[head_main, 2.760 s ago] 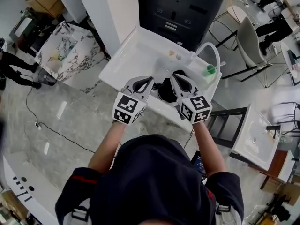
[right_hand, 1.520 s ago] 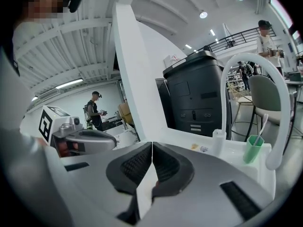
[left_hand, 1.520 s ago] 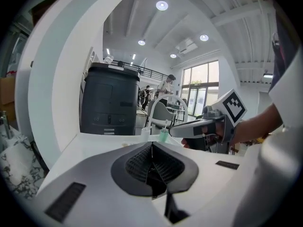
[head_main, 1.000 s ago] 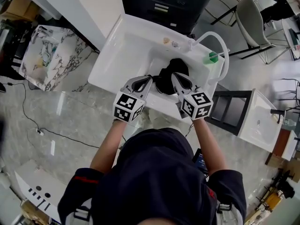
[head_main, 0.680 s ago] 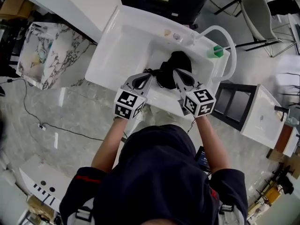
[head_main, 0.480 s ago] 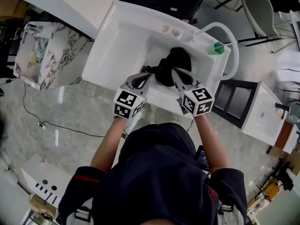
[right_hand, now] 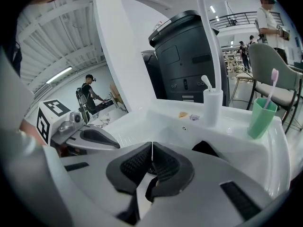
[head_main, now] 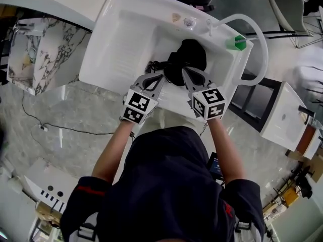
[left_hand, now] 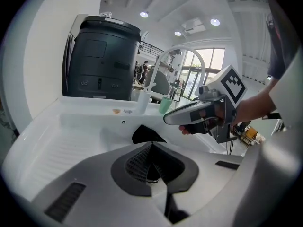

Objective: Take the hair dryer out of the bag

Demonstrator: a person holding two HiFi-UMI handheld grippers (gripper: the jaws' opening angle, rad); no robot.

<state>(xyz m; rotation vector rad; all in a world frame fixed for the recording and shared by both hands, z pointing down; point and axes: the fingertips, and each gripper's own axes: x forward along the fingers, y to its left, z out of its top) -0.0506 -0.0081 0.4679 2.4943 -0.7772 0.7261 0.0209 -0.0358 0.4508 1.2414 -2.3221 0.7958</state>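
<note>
Listing from overhead: white moulded washbasin unit, with a ribbed drainer on one side and a bowl on the other.
- Soft black bag: lies in the bowl. The hair dryer cannot be told apart from the black mass.
- Left gripper: fingers pressed together, nothing between them, over the near rim just beside the bag.
- Right gripper: fingers likewise closed and empty, at the bag's near edge; contact cannot be told.
- Markings: black-and-white square code patterns on each gripper's cube. The panel marks on the dark grey cabinet are too small to read.
- Back ledge: green plastic cup holding a pink toothbrush, a white pump bottle and a white arched spout.
- Room: grey marble-look floor with a thin black cable, a marble-patterned block and a second white basin unit.
</note>
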